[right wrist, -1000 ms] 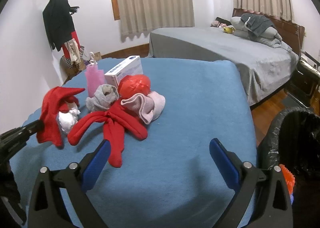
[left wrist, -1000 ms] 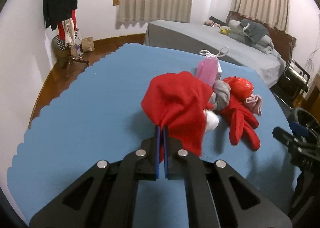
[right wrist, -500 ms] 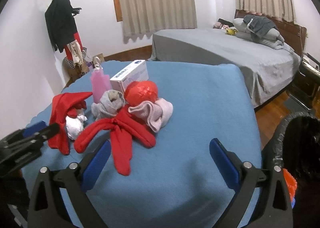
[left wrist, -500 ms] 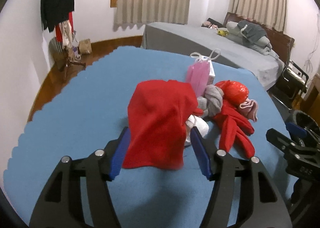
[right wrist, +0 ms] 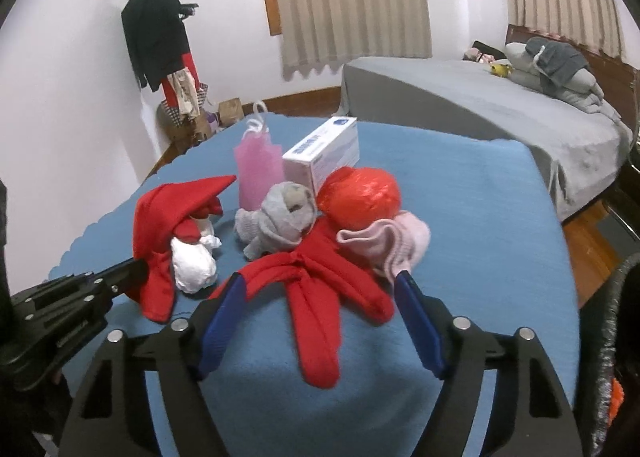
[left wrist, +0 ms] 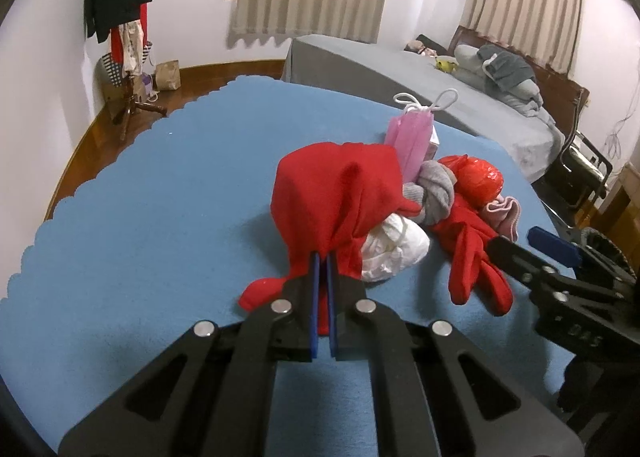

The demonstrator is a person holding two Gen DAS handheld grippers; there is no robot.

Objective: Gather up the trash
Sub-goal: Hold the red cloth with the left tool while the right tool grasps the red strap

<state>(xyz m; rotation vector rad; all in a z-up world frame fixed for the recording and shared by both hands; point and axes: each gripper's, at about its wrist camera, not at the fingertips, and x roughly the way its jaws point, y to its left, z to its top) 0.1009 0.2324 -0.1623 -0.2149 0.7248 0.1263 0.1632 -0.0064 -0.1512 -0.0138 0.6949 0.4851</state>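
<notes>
The main risk is that the left tongs (left wrist: 323, 263) take the wrong thing. Their two blue pads are pressed together on the lower edge of the red cloth (left wrist: 340, 197), which is clothing more than trash. The crumpled white tissue (left wrist: 394, 247), which I judge to be the real trash, lies on the blue worktop (left wrist: 160, 197) just beside this cloth and partly under its fold. If the cloth is lifted, the tissue may roll away or be dragged with it, and it could fall over the near edge of the worktop. The fold can also slip out of the pads, because only a thin edge is held.

The right tongs (right wrist: 320, 297) stand wide apart and hold nothing. They are low over the red gloves (right wrist: 316, 297), with one pad on each side of the bundle. If they close here, I think they will catch the gloves, not trash. The black trash bin (right wrist: 612, 337) is at the right edge of the right view, well apart from the tissue, so a long carry is needed.

The left tongs point forward and slightly down, close to the worktop. The right tongs are tilted down toward the pile, near the gray sock (right wrist: 276, 217), the red plastic ball (right wrist: 360, 197) and the pink sock (right wrist: 396, 245).
</notes>
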